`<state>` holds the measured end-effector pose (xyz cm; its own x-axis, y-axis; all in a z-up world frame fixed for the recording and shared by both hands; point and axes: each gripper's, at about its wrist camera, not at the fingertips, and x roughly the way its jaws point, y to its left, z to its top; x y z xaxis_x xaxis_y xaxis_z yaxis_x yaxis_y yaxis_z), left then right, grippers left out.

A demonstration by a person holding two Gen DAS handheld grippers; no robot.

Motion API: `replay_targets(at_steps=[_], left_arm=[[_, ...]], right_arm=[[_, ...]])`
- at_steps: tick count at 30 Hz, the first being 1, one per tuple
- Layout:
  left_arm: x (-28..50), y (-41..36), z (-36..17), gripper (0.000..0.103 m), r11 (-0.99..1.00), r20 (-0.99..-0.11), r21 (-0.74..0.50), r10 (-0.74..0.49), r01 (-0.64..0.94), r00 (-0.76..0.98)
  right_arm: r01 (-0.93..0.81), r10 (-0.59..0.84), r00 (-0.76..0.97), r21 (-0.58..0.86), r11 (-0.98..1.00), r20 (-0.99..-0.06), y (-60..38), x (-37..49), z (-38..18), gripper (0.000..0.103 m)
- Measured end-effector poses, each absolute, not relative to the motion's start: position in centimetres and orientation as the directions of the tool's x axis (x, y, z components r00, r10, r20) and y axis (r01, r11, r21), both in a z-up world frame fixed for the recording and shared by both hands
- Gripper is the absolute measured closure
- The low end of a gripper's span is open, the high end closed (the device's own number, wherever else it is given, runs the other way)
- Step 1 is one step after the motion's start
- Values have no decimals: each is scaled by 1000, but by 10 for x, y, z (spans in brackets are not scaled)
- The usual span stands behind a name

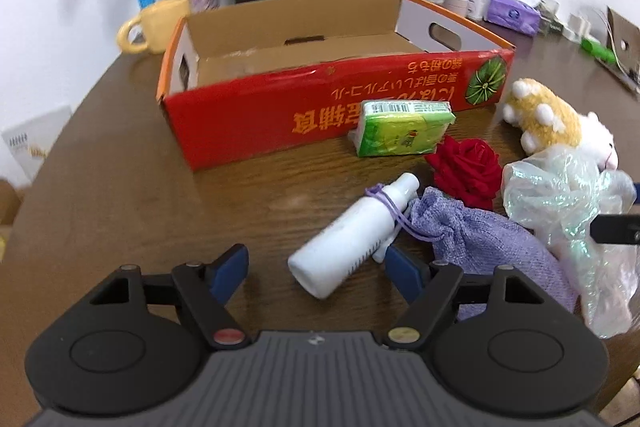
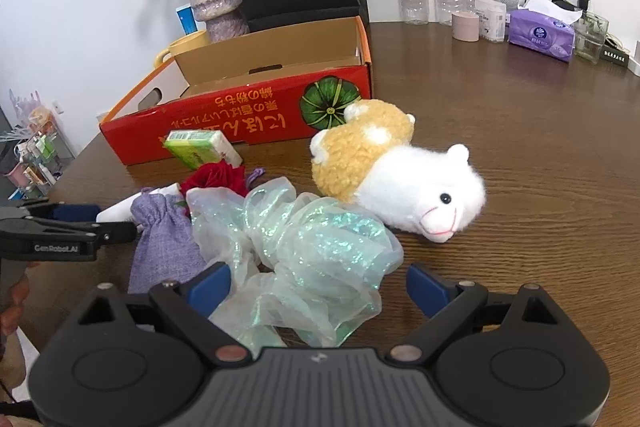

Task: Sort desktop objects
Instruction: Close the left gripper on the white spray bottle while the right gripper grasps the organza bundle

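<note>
Red cardboard box [image 1: 256, 107] open-topped at table's far side, plush alpaca [image 2: 396, 175] on its side, iridescent organza [image 2: 304, 251] between wide-open right gripper [image 2: 318, 291], white bottle [image 1: 352, 235] lying between wide-open left gripper [image 1: 316, 269], neither gripping.

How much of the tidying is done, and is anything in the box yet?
Nothing looks done: the red box shows only bare cardboard inside. In hand: the open left gripper is around the white bottle, and the open right gripper is around the shiny ribbon. Left: tissue pack, rose, purple pouch, plush toy.
</note>
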<state>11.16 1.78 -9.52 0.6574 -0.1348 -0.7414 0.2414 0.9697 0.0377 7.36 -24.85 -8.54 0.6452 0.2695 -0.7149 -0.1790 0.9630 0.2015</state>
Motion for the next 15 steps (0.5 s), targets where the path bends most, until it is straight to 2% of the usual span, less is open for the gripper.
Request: replay_targets(at_steps=[4,6,9,11,12,13,15], left_arm=[[112,15,-96,32,963,-738,33,-156,266,657],[112,14,-97,48,960,-736,30,-167,278,656],[112,12,-97,56,955,-733,27,-182,296,655],[112,10,-98,59,951,-731,24,-193,308,654],[112,10,-98,71,949,-730,23,-198,314,654],[112,9,-98,75,947,-729,22,-204,320,653],[111,10,-99,75,949,-728,11,-210,316,653]], right_arm=[[-167,268,640,210,963,-720,-249,75,-89,9],[-156,271,639,224,962,-720,-251,76,-90,9],[-141,277,639,245,959,-718,-253,78,-91,12],[-141,279,633,247,959,-722,-253,79,-92,30],[-144,281,630,247,958,-724,-252,79,-93,36],[-147,284,627,247,958,-726,-251,80,-93,41],[-161,301,622,258,952,-723,-250,79,-94,55]])
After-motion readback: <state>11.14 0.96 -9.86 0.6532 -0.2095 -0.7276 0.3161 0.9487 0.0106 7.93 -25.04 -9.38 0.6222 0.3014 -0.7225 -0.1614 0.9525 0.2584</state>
